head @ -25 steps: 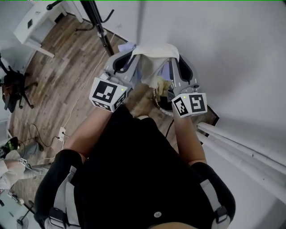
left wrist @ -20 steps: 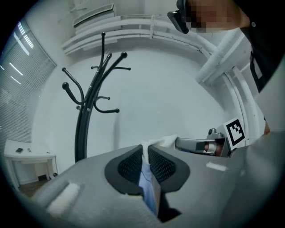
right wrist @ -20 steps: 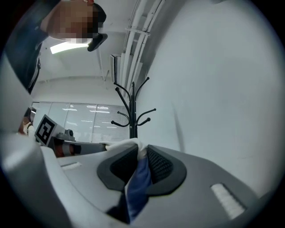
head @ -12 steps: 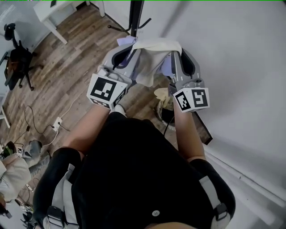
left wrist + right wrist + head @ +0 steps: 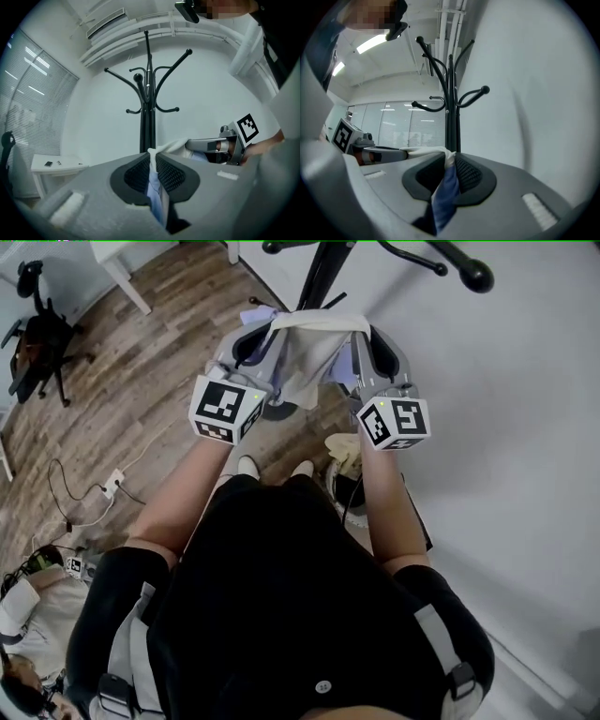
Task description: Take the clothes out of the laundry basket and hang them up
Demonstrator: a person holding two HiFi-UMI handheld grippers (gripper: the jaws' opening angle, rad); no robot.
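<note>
Just short of the coat stand (image 5: pixel 323 282), I held one garment (image 5: pixel 311 334) stretched between my left gripper (image 5: pixel 152 164) and right gripper (image 5: pixel 449 164), each clamped on a top corner. It was out of the laundry basket (image 5: pixel 334 486) but on no hook yet, and some cloth still lay in the basket. A second earlier the stand had stood well off and the garment had hung over the basket.

Both forearms extend forward, roughly parallel. Left gripper (image 5: pixel 153 163) and right gripper (image 5: pixel 449 164) are level, with jaws clamped on the garment (image 5: pixel 314 338).
</note>
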